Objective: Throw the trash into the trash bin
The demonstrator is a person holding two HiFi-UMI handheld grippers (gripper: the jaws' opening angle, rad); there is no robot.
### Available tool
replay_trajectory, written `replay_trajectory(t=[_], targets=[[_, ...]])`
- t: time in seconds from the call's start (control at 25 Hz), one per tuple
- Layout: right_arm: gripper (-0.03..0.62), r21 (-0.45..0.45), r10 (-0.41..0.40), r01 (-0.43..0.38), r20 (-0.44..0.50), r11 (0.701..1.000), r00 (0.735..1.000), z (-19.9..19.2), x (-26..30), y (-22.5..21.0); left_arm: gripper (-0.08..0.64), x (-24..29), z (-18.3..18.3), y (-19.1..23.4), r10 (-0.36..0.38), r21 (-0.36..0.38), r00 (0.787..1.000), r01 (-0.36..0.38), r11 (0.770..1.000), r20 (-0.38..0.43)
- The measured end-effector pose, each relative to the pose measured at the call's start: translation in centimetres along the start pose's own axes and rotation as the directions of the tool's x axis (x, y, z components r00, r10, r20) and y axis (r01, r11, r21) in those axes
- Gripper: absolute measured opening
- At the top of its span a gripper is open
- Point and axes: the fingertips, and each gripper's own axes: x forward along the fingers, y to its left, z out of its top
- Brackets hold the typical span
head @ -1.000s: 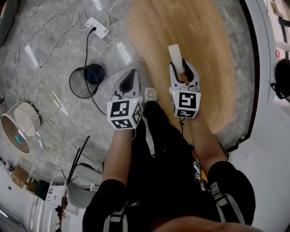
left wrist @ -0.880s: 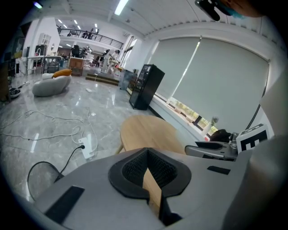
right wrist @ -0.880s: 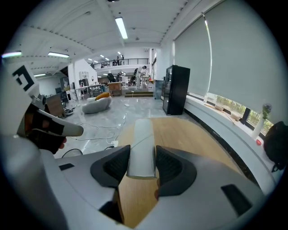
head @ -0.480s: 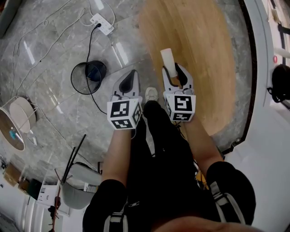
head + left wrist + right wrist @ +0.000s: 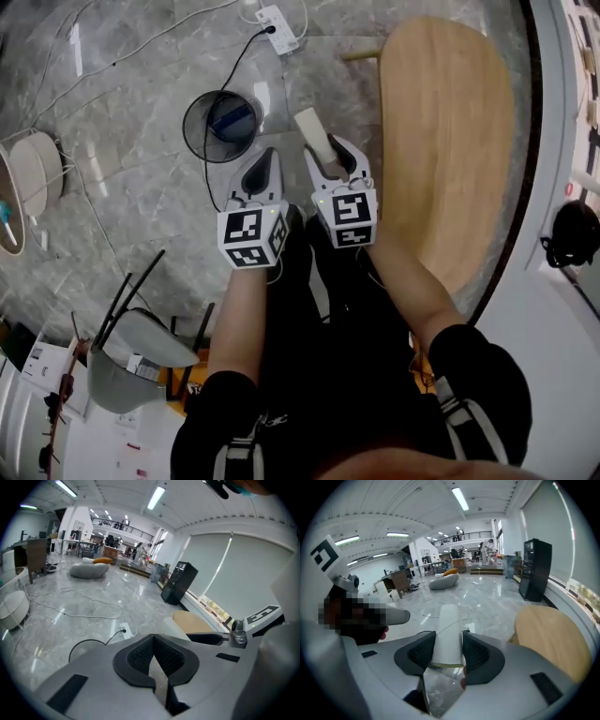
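A white paper cup [image 5: 311, 132] [image 5: 446, 633] sticks out forward between the jaws of my right gripper [image 5: 329, 160] [image 5: 448, 645], which is shut on it over the grey marble floor. The trash bin [image 5: 222, 124], a round black mesh basket with something blue inside, stands on the floor just ahead and to the left of both grippers. My left gripper [image 5: 265, 162] [image 5: 154, 643] is beside the right one, shut with nothing in it, its tip near the bin's rim [image 5: 86, 647]. The person's legs and shoe lie below the grippers.
An oval wooden table [image 5: 450, 141] [image 5: 555, 637] lies to the right. A white power strip [image 5: 278, 17] with cables lies beyond the bin. A round white stool [image 5: 37, 167] is at the left and a grey chair [image 5: 127, 352] at the lower left.
Both grippers have swung left, off the wooden table and over the floor, with the cup still held. The bin now sits much closer, just ahead of them.
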Motion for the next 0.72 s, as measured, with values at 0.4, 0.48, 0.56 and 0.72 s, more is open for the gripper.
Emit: replay_trajectory(t=[0.4, 0.48, 0.56, 0.72], targets=[[0.181, -0.231, 0.174, -0.214, -0.179, 0.949, 0.968, -1.9, 11.8, 14.3, 0.005, -6.1, -3.4, 15.0, 0.198, -0.162, 0.980, -0.193, 0.968, 0.019], [0.181, -0.243, 0.172, -0.230, -0.240, 0.942, 0.956, -3.1, 13.6, 15.9, 0.005, -7.4, -3.9, 16.8, 0.222, -0.174, 0.975, -0.215, 0.961, 0.017], [0.181, -0.236, 0.163, -0.237, -0.293, 0.942, 0.942, -4.3, 15.3, 17.0, 0.005, -8.5, -4.4, 18.5, 0.244, -0.199, 0.970, -0.236, 0.951, 0.014], [0.181, -0.223, 0.141, -0.236, -0.373, 0.946, 0.917, -7.1, 18.6, 18.3, 0.005, -9.9, -5.4, 21.5, 0.263, -0.234, 0.965, -0.253, 0.939, 0.011]])
